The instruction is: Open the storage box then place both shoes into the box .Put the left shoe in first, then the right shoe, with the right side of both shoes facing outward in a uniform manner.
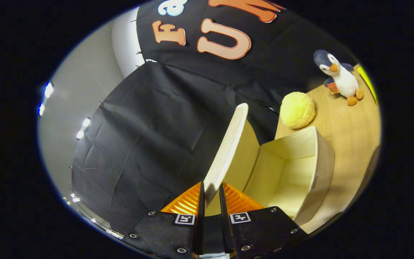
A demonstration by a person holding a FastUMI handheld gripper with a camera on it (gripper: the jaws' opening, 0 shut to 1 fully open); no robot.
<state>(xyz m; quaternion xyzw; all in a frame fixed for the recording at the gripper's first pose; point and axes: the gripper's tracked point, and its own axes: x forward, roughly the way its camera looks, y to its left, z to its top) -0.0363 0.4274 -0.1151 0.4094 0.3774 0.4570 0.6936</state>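
A cream storage box [300, 169] stands on the wooden table, its inside bare. Its lid [228, 147] is swung up and stands nearly on edge, hinged at the box's near side. My gripper [211, 192] is shut on the lid's free edge, the orange fingers [185, 203] pressing on both faces of it. The lid runs away from the fingers, with the open box just beyond them to the right.
A round yellow plush cushion [297, 110] lies on the wooden table [350, 126] just behind the box. A plush penguin [340, 76] stands farther back near the table's far edge. The black cloth wall rises close behind the lid.
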